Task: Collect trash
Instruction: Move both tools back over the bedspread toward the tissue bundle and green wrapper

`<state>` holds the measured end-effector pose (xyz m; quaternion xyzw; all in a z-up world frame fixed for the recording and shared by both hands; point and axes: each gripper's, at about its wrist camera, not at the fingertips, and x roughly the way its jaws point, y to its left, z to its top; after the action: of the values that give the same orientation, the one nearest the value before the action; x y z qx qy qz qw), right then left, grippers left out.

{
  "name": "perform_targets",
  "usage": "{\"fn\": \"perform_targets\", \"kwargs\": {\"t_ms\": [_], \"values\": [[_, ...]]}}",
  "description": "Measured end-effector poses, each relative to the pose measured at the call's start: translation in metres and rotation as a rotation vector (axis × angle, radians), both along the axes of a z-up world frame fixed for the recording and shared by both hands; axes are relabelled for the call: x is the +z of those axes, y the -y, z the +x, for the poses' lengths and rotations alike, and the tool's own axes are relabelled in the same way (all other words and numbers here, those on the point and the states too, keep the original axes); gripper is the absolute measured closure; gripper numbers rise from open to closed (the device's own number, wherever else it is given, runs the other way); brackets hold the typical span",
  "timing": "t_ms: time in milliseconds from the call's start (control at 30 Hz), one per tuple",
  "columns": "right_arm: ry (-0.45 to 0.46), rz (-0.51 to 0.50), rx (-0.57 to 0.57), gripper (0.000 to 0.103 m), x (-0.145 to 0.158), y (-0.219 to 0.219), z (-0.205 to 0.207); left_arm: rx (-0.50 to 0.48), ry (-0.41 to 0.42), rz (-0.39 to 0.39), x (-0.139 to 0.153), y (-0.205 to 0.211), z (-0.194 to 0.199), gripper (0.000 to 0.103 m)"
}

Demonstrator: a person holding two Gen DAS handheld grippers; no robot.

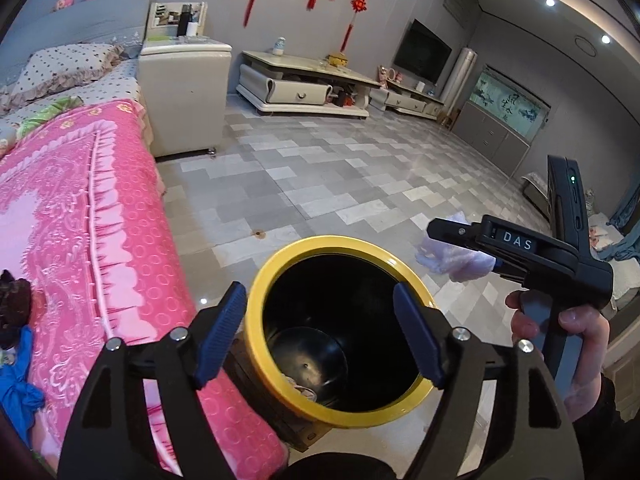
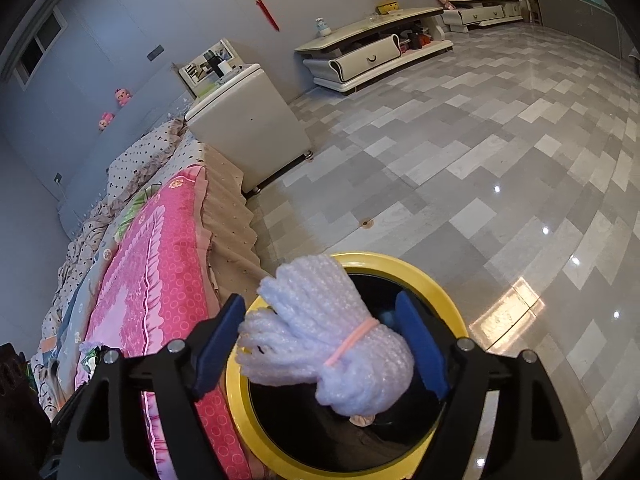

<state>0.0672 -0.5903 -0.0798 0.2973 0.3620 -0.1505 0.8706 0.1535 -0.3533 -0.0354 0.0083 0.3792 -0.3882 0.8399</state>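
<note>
A black trash bin with a yellow rim [image 1: 280, 264] stands on the floor beside the bed; it also shows in the right wrist view [image 2: 436, 276]. My left gripper [image 1: 320, 336] is open and empty, hovering over the bin's mouth. My right gripper [image 2: 320, 344] is wide open over the bin. A white bubble-wrap bundle [image 2: 320, 332] tied with a pink band sits between its fingers; no pad visibly presses it. In the left wrist view the right gripper [image 1: 448, 236] reaches in from the right with the bundle [image 1: 452, 260] below it. A few scraps lie at the bin's bottom [image 1: 304, 390].
A bed with a pink cover [image 1: 80, 240] lies left of the bin. A white cabinet [image 1: 184, 96] stands past the bed. A low TV stand [image 1: 304, 84] is along the far wall. Tiled floor [image 1: 360, 168] spreads to the right. A blue cloth [image 1: 16, 384] lies on the bed.
</note>
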Motion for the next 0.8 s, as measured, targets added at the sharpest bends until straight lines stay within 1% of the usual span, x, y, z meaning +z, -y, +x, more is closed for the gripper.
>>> {"fn": "perform_targets", "kwargs": {"t_ms": [133, 233, 300, 433, 600, 667, 800], "values": [[-0.003, -0.014, 0.004, 0.023, 0.005, -0.009, -0.002, 0.056, 0.040, -0.008, 0.012, -0.031, 0.000, 0.021], [0.001, -0.026, 0.016, 0.023, 0.012, -0.019, -0.003, 0.099, 0.055, -0.018, 0.022, -0.062, 0.001, 0.021], [0.015, -0.033, 0.034, 0.023, 0.019, -0.029, -0.003, 0.131, 0.082, -0.013, 0.028, -0.083, -0.001, 0.020], [0.054, -0.056, 0.093, 0.023, 0.040, -0.057, -0.003, 0.197, 0.124, -0.009, 0.044, -0.129, -0.005, 0.019], [0.109, -0.083, 0.189, 0.023, 0.069, -0.102, 0.002, 0.277, 0.173, 0.005, 0.061, -0.185, -0.013, 0.017], [0.128, -0.093, 0.229, 0.023, 0.079, -0.121, 0.004, 0.307, 0.182, 0.006, 0.066, -0.205, -0.016, 0.015], [0.161, -0.109, 0.306, 0.023, 0.096, -0.157, 0.007, 0.361, 0.190, 0.020, 0.075, -0.247, -0.023, 0.014]]}}
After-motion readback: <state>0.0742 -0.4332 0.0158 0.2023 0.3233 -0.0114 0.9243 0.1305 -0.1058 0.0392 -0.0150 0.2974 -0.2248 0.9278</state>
